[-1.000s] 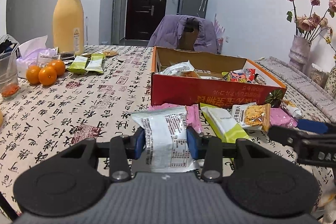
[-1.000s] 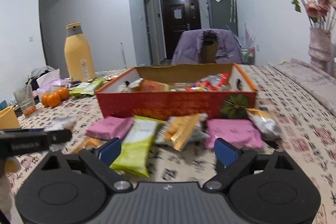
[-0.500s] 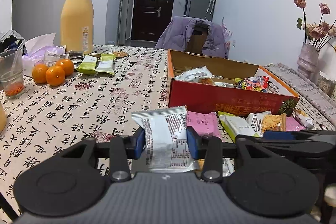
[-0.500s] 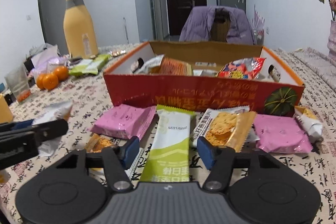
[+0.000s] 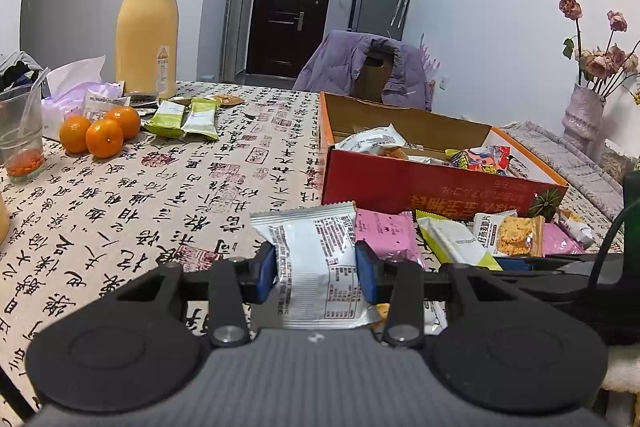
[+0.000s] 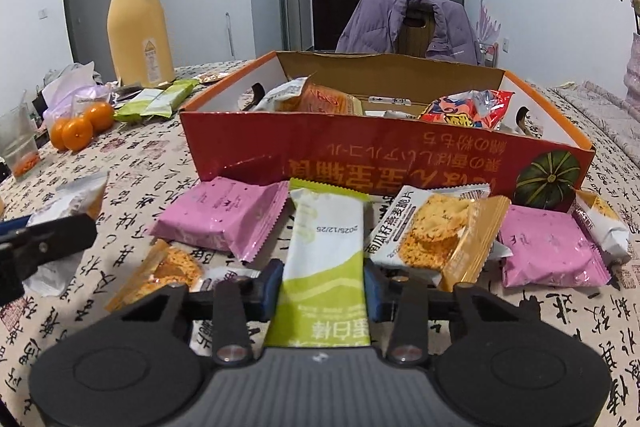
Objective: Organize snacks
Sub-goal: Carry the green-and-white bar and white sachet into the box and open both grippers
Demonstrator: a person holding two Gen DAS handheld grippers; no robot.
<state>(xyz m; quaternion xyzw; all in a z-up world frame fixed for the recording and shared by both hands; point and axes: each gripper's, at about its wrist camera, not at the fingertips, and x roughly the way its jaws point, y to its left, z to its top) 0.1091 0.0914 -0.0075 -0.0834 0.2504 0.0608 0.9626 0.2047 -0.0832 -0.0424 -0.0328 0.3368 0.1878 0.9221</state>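
Progress about halfway, by the look of it: several packets already inside the red box (image 6: 384, 155), eight or so loose on the tablecloth (image 5: 168, 195). Left gripper (image 5: 316, 273) clamped on a white packet (image 5: 316, 267), lifted clear. Right gripper (image 6: 322, 287), jaws just closing, pinching a green-and-white packet (image 6: 324, 267) lying before the box. Flanking it: two pink packets (image 6: 224, 215), two orange cracker packs (image 6: 436, 231) (two more green ones far left by three oranges (image 5: 100, 131)).

Left claw (image 5: 316, 277) clamped; right claw (image 6: 323, 289) just closing, gripping.
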